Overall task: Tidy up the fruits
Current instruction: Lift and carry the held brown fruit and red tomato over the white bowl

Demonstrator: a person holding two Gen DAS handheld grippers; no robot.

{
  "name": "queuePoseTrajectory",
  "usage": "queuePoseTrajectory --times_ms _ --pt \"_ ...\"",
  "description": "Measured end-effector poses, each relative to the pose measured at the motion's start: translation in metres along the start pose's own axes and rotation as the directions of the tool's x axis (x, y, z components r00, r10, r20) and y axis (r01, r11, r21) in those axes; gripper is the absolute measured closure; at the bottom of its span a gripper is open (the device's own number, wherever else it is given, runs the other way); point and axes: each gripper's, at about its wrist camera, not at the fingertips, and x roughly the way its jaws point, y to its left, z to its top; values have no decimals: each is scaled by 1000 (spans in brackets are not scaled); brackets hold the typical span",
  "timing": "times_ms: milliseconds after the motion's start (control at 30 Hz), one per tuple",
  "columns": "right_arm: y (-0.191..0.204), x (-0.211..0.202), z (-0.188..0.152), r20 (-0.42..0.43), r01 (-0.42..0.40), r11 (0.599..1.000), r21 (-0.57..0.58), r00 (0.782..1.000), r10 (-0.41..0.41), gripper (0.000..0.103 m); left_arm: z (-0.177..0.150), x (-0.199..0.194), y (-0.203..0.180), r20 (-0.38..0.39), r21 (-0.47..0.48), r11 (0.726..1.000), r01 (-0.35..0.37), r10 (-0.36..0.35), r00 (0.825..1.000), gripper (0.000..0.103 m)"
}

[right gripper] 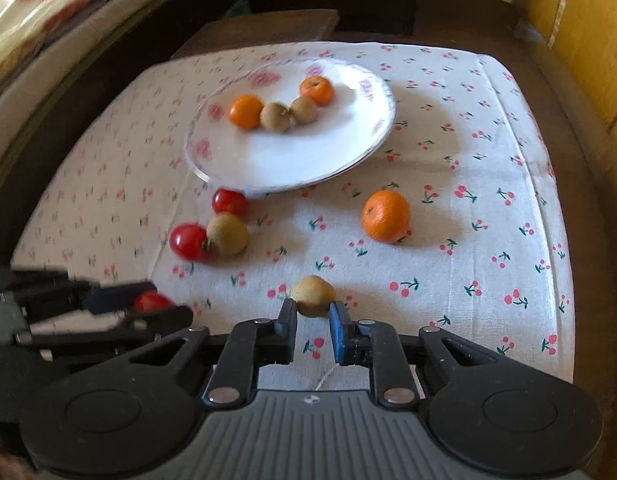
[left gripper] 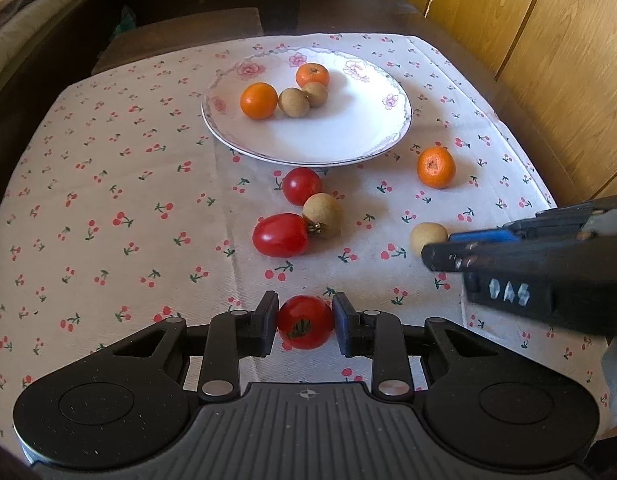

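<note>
Left wrist view: left hand-held gripper (left gripper: pixel 305 322) clamps a tomato (left gripper: pixel 305 322) at lower centre; plate (left gripper: pixel 372 136) above holds four fruits, five wait on the desk (left gripper: pixel 108 200). Right hand-held gripper (right gripper: pixel 313 320), jaws apart, nears a longan (right gripper: pixel 312 295).

Three small orange mandarins: two on the plate (left gripper: pixel 258 100) (left gripper: pixel 312 75), one right of centre on the cloth (left gripper: pixel 436 167). Four round tan-brown longans: two on the plate (left gripper: pixel 294 102) (left gripper: pixel 315 93), two on the cloth (left gripper: pixel 322 215) (left gripper: pixel 428 237). Three glossy red cherry tomatoes (left gripper: pixel 302 186) (left gripper: pixel 280 235) (left gripper: pixel 305 322), all below the plate. One white floral-rimmed ceramic plate (left gripper: pixel 348 136). Two black two-finger grippers (left gripper: pixel 305 320) (right gripper: pixel 313 326).
</note>
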Motion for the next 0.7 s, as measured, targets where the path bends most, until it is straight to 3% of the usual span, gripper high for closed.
queuePoseTrajectory --times_ms 133,267,567,700 --pt "-9 -2 6 7 -2 999 37 1000 2 79 1 0 2 -1 -12 1000 12 -12 1000 66" --pt "-9 5 10 -6 -6 999 52 1000 6 68 1 0 1 -4 -10 1000 18 -18 1000 66" --pt "-7 22 16 -3 42 999 23 999 -42 69 2 5 2 -8 -17 1000 19 -19 1000 66" --pt "2 20 12 -6 59 998 -20 998 -59 74 1 4 -1 -8 1 1000 14 -14 1000 66"
